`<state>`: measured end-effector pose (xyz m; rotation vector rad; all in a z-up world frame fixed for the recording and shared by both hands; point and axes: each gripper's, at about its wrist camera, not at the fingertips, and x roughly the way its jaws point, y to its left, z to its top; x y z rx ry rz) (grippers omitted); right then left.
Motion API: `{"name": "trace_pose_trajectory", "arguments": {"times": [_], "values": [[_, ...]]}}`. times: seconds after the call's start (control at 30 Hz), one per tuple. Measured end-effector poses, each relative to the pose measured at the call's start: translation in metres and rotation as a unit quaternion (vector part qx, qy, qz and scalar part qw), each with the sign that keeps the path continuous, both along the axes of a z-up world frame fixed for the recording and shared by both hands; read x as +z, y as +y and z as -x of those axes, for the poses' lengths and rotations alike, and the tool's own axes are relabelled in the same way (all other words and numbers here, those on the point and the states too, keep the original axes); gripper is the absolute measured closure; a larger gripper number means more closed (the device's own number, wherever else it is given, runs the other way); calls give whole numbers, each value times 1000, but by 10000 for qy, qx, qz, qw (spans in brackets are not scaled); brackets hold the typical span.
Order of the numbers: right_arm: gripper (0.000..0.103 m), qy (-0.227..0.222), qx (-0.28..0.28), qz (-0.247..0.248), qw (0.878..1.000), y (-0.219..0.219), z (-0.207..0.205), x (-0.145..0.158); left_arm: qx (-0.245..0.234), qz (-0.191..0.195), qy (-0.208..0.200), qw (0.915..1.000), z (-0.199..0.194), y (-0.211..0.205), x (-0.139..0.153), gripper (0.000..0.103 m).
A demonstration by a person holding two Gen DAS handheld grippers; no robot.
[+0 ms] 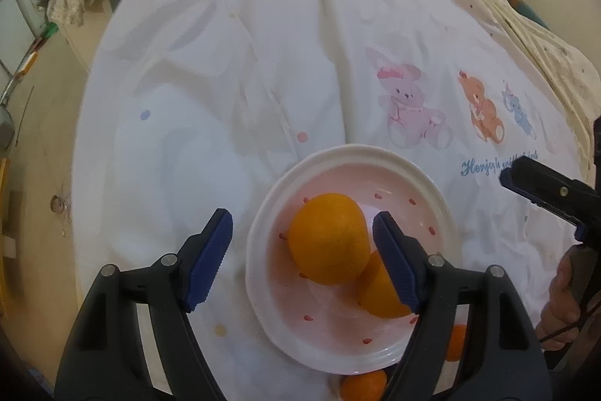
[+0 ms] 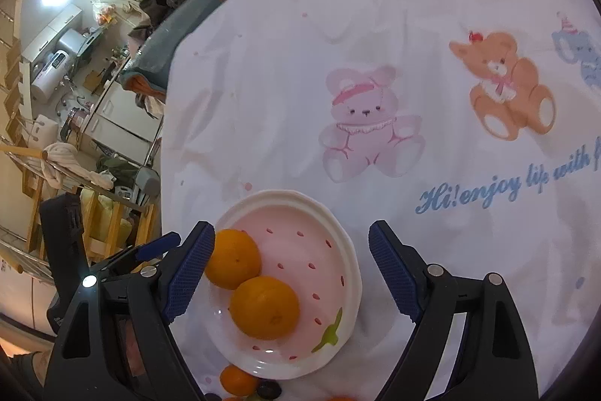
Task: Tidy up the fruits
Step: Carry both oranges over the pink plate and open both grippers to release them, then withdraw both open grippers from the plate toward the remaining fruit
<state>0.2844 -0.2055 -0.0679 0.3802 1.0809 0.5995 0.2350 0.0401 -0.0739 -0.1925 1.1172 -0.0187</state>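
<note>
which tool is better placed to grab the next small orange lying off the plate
Probably the left tool: it is open and empty above the plate, and a small orange lies just below the rim, between its arms. The right tool, also open, sees it only at its frame's bottom edge.

You've got two bright orange oranges [image 2: 263, 307] in a pink plate [image 2: 319, 250] with red specks and a white rim. The white sheet [image 1: 263, 62] has pink, brown and blue bears.

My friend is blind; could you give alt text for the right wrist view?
Two oranges touch in a pink strawberry plate on a white bear-print cloth, seen between the open right gripper. More fruit lies below the plate.
</note>
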Motion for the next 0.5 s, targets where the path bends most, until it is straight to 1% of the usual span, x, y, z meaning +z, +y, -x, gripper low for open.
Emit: {"name": "trace_pose_trajectory", "arguments": {"times": [0.13, 0.3, 0.43, 0.5], "values": [[16, -147, -75, 72, 9998, -6, 13, 15, 110, -68, -221, 9997, 12, 5, 16, 29], [16, -403, -57, 170, 9990, -13, 37, 41, 232, -123, -458, 9986, 40, 10, 43, 29], [16, -439, -142, 154, 9988, -27, 64, 48, 265, -176, -564, 9979, 64, 14, 55, 29], [16, -411, -256, 148, 9987, -36, 78, 49, 331, -132, -525, 9980, 78, 18, 55, 29]]}}
